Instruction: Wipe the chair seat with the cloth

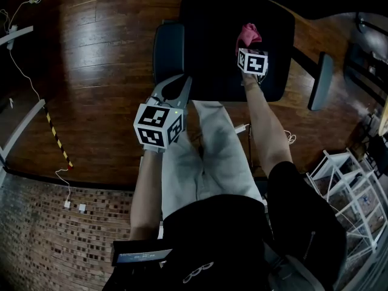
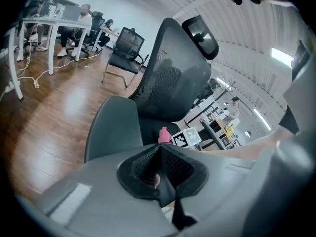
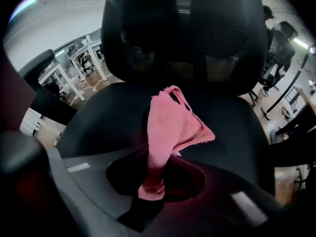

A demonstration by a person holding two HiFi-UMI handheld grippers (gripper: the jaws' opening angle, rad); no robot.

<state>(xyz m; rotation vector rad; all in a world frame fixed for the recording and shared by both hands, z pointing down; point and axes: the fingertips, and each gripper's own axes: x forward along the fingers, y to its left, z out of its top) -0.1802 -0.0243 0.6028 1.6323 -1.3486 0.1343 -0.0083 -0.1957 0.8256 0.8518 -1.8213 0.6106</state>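
A black office chair stands in front of me, its seat (image 1: 212, 59) dark and bare around the cloth. The pink cloth (image 1: 248, 34) hangs bunched over the seat's right half, and my right gripper (image 1: 250, 48) is shut on it. In the right gripper view the cloth (image 3: 170, 125) rises from the jaws of the right gripper (image 3: 157, 162), above the seat (image 3: 98, 117), before the mesh backrest (image 3: 187, 38). My left gripper (image 1: 173, 91) is shut with nothing held, off the seat's front-left corner. In its own view the left gripper (image 2: 159, 148) points at the chair, with the cloth (image 2: 164, 135) small beyond.
Armrests flank the seat, one at the left (image 1: 167, 48) and one at the right (image 1: 320, 80). My legs in light trousers (image 1: 206, 156) reach the seat's front edge. A wooden floor (image 1: 91, 71) lies around, with striped tape (image 1: 57, 138), cables and a white rack (image 1: 345, 180). Desks and another chair (image 2: 123, 51) stand farther off.
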